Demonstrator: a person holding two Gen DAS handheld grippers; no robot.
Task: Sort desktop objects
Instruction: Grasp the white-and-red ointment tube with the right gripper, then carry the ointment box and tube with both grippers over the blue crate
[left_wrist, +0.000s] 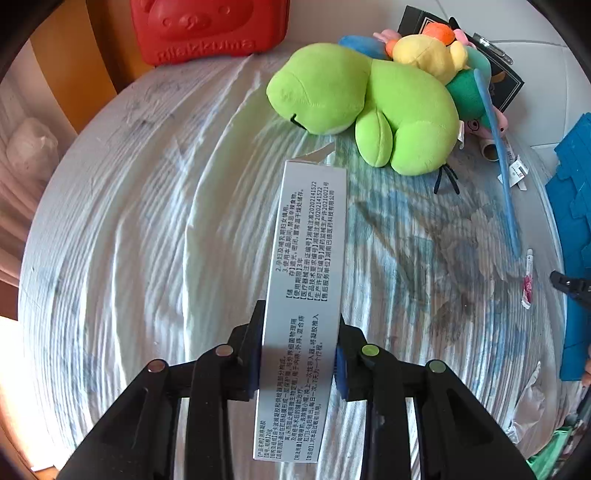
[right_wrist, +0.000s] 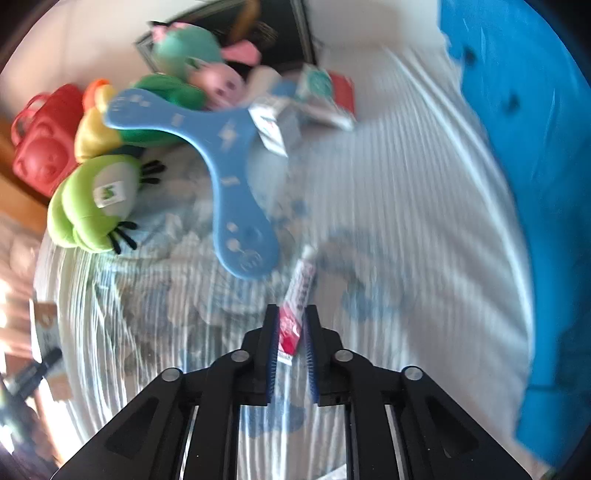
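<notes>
Left gripper (left_wrist: 300, 334) is clamped on a long white carton (left_wrist: 308, 280) printed with black text; pads press both long sides near its lower half, and the carton sticks out forward past the fingertips over the striped white-and-blue cloth (left_wrist: 147, 240) covering the table. Right gripper (right_wrist: 291, 328) is closed on a small red-and-white tube (right_wrist: 295, 306): the red crimped end sits between the blue pads, the white cap end points ahead and slightly right. Right wrist view is motion-blurred, so whether the tube's far end touches the cloth can't be told. In the left view the same tube is at the right edge, with the right gripper's black tip just beside it. Just beyond the tube lies a blue three-armed boomerang toy (right_wrist: 225, 155), one arm nearly reaching the cap, a paper tag on another arm. Behind it is a pile of plush: a lime-green frog (left_wrist: 369, 107) on its side, a yellow one (left_wrist: 428, 55), a green-and-pink one (right_wrist: 192, 55), all touching, leaning against a dark framed board (left_wrist: 506, 85). Red plastic bear-face case (left_wrist: 207, 26) sits at the far edge, apart from the plush. Blue foam piece (right_wrist: 524, 147) runs along the right side of the table. Crumpled clear wrapper (left_wrist: 528, 402) lies near the lower right edge.
</notes>
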